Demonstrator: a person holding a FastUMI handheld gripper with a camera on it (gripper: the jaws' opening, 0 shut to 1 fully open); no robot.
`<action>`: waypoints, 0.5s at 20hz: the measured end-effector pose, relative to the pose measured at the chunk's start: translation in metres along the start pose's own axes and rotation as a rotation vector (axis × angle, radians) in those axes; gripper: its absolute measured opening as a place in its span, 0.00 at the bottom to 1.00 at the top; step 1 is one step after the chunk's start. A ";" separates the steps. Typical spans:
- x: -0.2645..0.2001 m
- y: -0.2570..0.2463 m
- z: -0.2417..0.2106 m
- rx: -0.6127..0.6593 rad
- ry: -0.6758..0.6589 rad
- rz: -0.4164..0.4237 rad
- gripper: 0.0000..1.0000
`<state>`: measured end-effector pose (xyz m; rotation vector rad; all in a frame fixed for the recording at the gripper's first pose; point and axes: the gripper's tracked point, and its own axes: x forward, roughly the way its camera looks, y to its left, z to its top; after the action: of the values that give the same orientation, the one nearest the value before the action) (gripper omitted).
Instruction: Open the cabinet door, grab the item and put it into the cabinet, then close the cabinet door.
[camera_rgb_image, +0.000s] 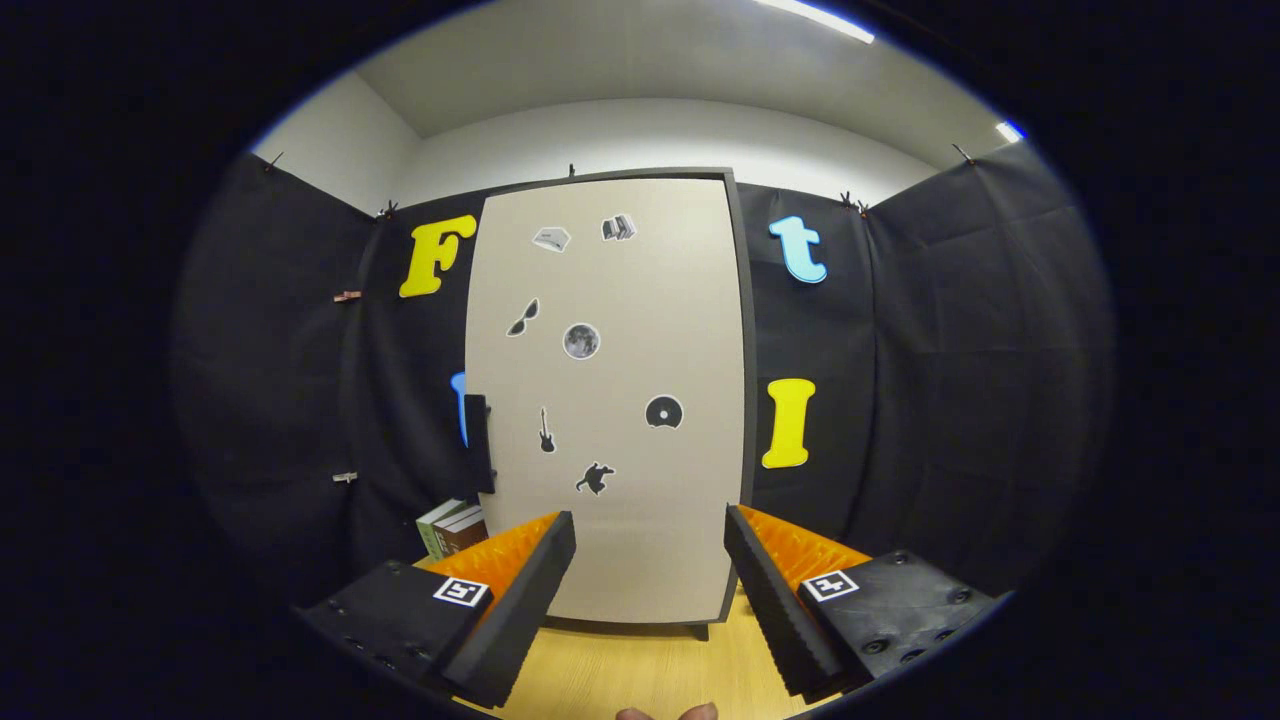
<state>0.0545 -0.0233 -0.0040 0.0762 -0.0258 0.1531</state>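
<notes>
On the wooden table (640, 680) the cabinet (745, 400) stands closed. We'd take its stiff, light door (610, 400) by the handle (478, 442); gripper (650, 545) jaws wide, empty.

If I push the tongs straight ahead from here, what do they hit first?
Probably the closed cabinet door: the open tongs point at its lower panel, with nothing between them. The handle sits off at the door's left edge. Depth is hard to judge.

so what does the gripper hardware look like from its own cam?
The gripper has two wedge-shaped fingers with ribbed, sawtooth inner faces. Each sits on a black block body with round screw recesses. A square black-and-white fiducial marker is on top of each body. No cables visible. Fingertips of the person's hand peek in below.
</notes>
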 end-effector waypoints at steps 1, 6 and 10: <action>0.001 0.000 -0.001 -0.009 -0.001 0.002 0.97; 0.003 0.004 -0.005 -0.014 0.005 0.016 0.98; 0.007 0.002 -0.004 -0.006 0.001 0.017 0.97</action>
<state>0.0611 -0.0196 -0.0079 0.0696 -0.0259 0.1699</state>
